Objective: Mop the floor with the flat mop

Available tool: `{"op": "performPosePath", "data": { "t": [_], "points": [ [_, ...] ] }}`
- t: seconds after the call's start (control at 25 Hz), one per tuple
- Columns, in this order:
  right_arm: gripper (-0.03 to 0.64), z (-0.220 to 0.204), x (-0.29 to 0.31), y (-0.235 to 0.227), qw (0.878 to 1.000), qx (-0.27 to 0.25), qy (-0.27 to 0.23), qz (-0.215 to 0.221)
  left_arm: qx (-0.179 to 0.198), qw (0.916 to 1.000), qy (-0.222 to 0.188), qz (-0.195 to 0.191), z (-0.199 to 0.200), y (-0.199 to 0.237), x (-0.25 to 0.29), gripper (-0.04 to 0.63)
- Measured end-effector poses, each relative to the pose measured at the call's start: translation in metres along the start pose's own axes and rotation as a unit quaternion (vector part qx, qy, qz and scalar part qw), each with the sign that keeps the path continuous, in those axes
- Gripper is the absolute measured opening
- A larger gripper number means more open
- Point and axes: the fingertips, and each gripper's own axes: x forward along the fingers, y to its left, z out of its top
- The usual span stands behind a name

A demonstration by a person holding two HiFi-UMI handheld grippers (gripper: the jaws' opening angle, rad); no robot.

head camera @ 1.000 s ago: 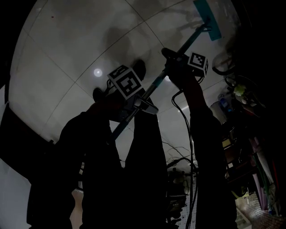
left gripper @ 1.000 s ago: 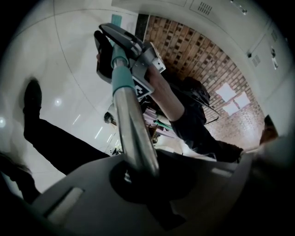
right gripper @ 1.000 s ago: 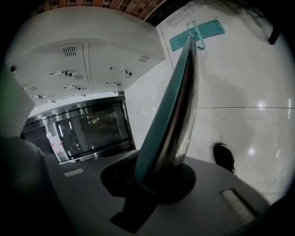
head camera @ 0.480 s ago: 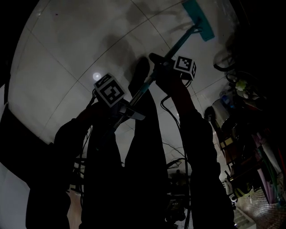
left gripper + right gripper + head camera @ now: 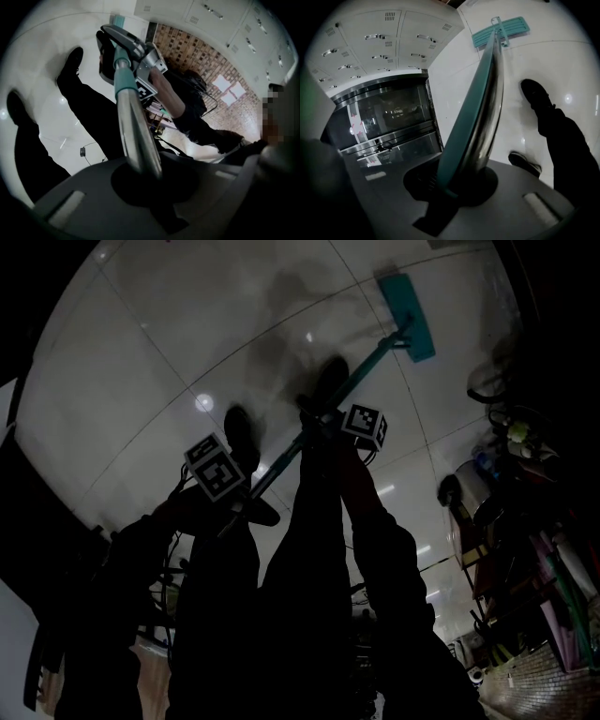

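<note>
Right now both of your tongs are closed on the flat mop's handle [image 5: 361, 367]. Your left gripper [image 5: 240, 503] clamps the bare, polished metal tube near its upper end. Your right gripper [image 5: 319, 420] clamps it further along, nearer the pad, where a smooth teal sleeve runs along the round shaft. The handle slants away from you down to the mop head [image 5: 407, 304], a thin teal rectangle lying flat on the floor [image 5: 141, 362]. That floor is large, glossy pale tiles with thin seams and bright reflections. Your dark shoes [image 5: 238, 432] stand beside the shaft.
</note>
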Motion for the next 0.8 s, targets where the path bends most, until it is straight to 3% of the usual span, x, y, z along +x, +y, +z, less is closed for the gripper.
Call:
{"op": "performPosePath", "data": {
  "t": [0.2,0.32,0.48,0.8],
  "points": [
    [0.063,-0.053,0.015,-0.011,1.000,0.006,0.017,-0.007,-0.019,0.9996,-0.011,-0.020,-0.047,0.008,-0.003,0.017],
    [0.063,-0.069,0.017,-0.016,1.000,0.006,0.023,-0.013,-0.021,0.9997,-0.010,-0.004,-0.063,0.021,-0.005,0.017],
    [0.063,-0.089,0.021,-0.014,0.999,-0.004,0.029,-0.018,-0.001,0.9994,-0.024,-0.024,-0.079,0.021,-0.004,0.017],
    [0.063,-0.081,0.023,-0.015,0.999,-0.010,0.027,-0.024,-0.014,0.9988,-0.026,-0.039,-0.074,0.017,-0.006,0.017]
  ]
}}
